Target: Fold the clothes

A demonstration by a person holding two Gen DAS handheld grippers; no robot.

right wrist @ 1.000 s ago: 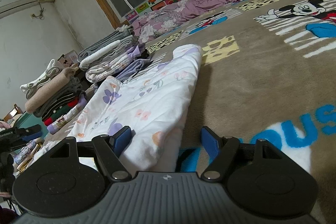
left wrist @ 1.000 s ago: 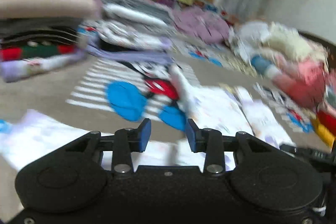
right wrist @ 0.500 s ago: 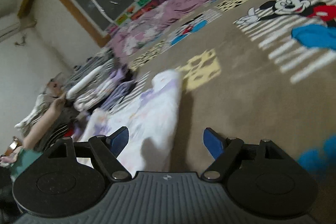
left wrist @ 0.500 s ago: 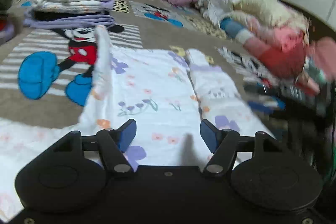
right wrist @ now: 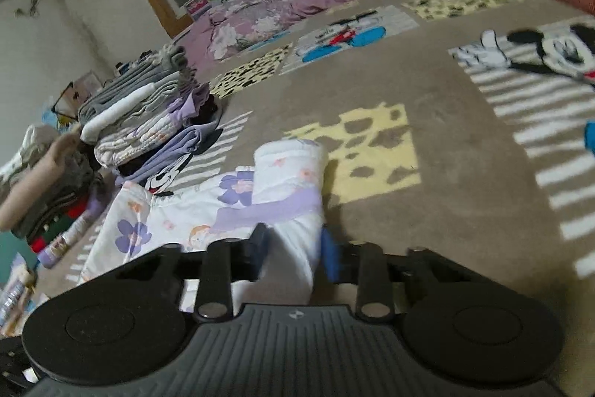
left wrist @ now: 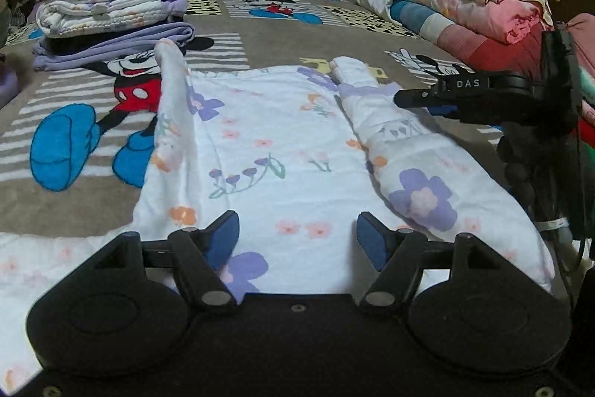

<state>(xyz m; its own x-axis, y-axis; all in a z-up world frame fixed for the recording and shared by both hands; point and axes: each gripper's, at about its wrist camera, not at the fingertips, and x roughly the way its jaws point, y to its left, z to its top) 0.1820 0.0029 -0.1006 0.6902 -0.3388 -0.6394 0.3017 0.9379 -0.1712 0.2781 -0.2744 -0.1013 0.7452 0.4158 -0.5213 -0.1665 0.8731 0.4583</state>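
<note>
Right wrist view: the right tool point(right wrist: 293, 253) is closing on a sleeve point(right wrist: 288, 196) of the floral top point(left wrist: 267, 151) spread on the bed point(right wrist: 446, 144), while the left tool point(left wrist: 297, 237) hangs spread and still widening over its body, so folding that sleeve inward likely comes next.

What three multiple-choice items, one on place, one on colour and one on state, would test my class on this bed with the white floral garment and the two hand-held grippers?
1. Where is the stack of folded clothes?
A. On the brown cartoon-mouse blanket, beyond the garment
B. On the floor
C. On top of the garment

2. What colour are the large flowers on the white floral garment?
A. Green
B. Purple
C. Black

3. What is between the right gripper fingers?
A. Nothing
B. A book
C. A sleeve of the garment

Answers: 1 A, the stack rests on the blanket past the garment's far edge. 2 B, purple blooms show in both views. 3 C, the jaws are closing around the white sleeve.
</note>
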